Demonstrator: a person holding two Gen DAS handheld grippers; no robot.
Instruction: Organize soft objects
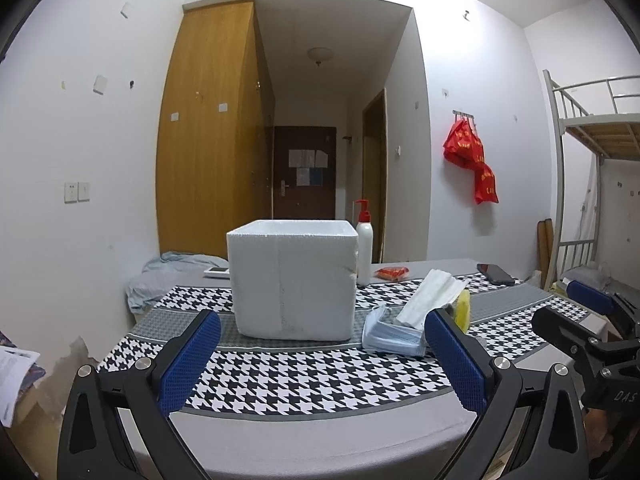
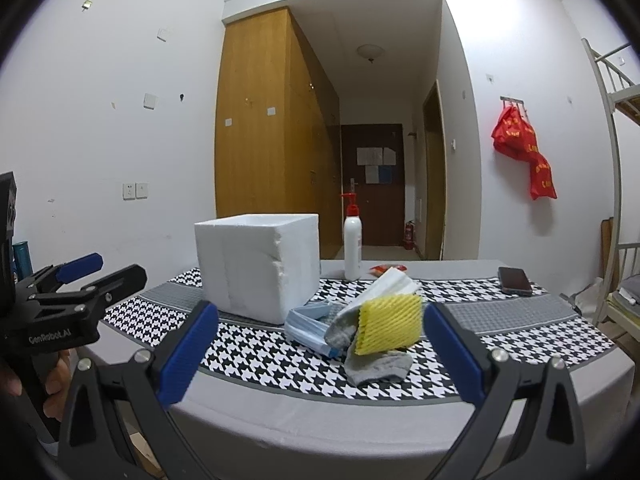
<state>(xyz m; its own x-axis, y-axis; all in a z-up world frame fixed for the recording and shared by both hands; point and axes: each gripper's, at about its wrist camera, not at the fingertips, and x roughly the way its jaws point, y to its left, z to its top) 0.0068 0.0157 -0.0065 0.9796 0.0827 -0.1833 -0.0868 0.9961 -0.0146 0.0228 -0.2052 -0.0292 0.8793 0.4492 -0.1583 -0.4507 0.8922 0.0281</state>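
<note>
Right gripper (image 2: 320, 344) and left gripper (image 1: 322, 354) both spread wide, empty, short of the soft pile beside the foam box (image 2: 258, 266): yellow foam net (image 2: 390, 324), limp grey sock (image 2: 376, 364), masks (image 2: 308, 326)—light, squashy, probably pinch mid-bunch.

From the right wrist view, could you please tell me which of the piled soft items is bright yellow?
The yellow foam net; it leans on top of the grey sock, right of the blue masks and below the white tissues.

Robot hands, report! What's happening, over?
Left gripper open, empty. Right gripper open, empty. Soft pile beside foam box, untouched. Nothing blocking.
</note>
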